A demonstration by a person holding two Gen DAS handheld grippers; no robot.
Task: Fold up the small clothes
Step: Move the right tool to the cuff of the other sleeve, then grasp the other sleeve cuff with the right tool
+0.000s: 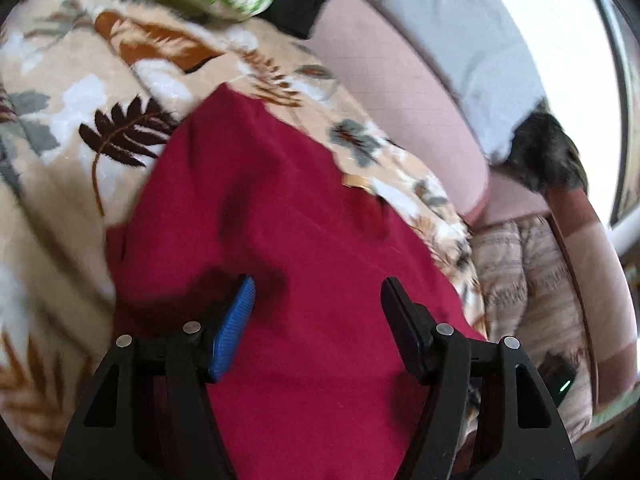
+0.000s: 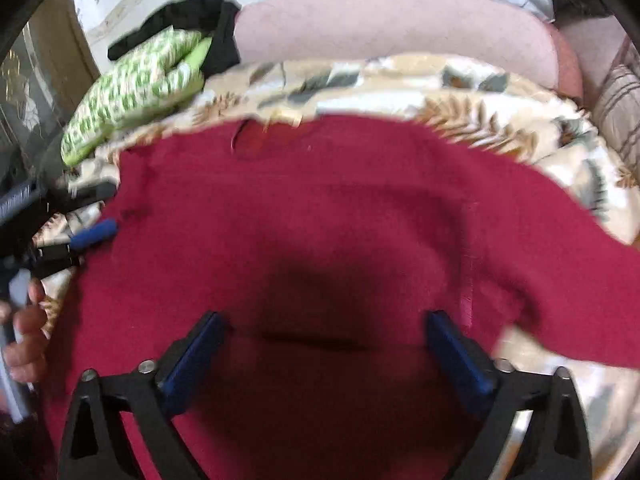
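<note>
A dark red garment [image 1: 280,220] lies spread flat on a leaf-patterned blanket [image 1: 80,120]. In the right wrist view the red garment [image 2: 320,200] shows a neck opening at its far edge and a sleeve running to the right. My left gripper [image 1: 318,282] is open low over the garment's edge, with only flat cloth beneath its jaws. My right gripper [image 2: 324,316] is open wide over the middle of the cloth and casts a dark shadow on it. At the garment's left edge, the right wrist view shows the left gripper [image 2: 96,214] and a hand [image 2: 24,336].
A green-and-white patterned cloth [image 2: 132,88] and a black cloth [image 2: 200,12] lie at the blanket's [image 2: 480,120] far left. A pink cushion [image 2: 380,20] and a pale grey pillow [image 1: 460,40] sit behind. Striped fabric [image 1: 516,272] lies to the right.
</note>
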